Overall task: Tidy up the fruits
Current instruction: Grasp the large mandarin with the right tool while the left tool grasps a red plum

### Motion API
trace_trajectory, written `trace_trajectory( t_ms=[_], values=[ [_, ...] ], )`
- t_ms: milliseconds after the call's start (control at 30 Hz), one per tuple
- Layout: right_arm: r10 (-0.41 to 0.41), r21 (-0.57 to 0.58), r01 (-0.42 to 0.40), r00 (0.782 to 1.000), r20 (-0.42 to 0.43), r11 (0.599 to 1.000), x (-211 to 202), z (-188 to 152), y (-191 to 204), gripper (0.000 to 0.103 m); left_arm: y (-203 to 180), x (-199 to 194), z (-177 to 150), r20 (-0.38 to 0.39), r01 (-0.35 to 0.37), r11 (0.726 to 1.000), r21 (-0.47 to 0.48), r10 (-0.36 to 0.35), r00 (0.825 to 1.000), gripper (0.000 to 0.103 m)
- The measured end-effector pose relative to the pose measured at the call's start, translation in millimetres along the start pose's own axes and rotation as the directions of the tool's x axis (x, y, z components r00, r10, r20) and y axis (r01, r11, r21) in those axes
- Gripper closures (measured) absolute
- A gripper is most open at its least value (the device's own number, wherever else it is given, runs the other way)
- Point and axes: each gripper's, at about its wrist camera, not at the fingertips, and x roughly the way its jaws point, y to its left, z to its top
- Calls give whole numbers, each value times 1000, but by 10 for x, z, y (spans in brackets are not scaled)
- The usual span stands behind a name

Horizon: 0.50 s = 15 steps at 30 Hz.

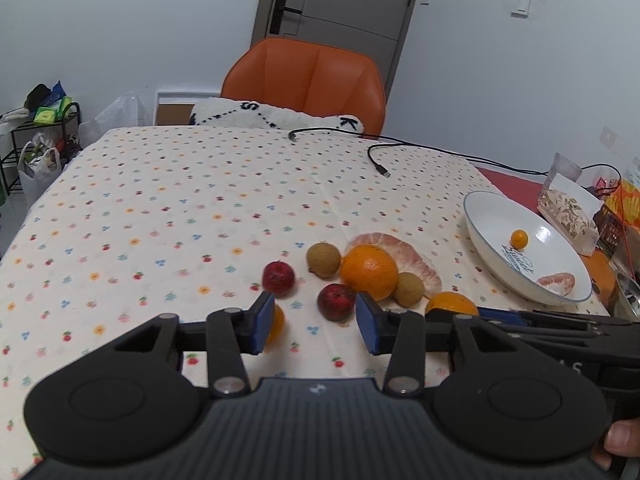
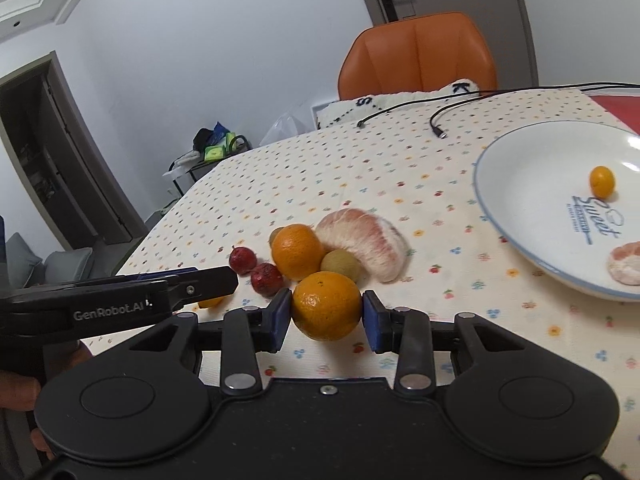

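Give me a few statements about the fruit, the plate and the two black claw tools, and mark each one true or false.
1. The right gripper has an orange between its blue pads. True.
2. The white plate is empty. False: it holds a small round orange fruit and a peeled citrus piece.
3. The left gripper is clamped on a red fruit. False: its pads stand apart with nothing held; the red fruit lies on the cloth beyond them.
4. A large peeled pomelo segment lies on the tablecloth, outside the plate. True.
5. A blue chair stands behind the table. False: the chair is orange.
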Motion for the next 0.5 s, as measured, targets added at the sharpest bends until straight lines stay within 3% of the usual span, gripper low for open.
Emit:
trace_trajectory(
  t_ms=[500],
  values=[
    [-60,48,58,997,42,997,-269,-30,-236,67,-152,317,-18,-45,-35,997,65,38,998,70]
  ],
)
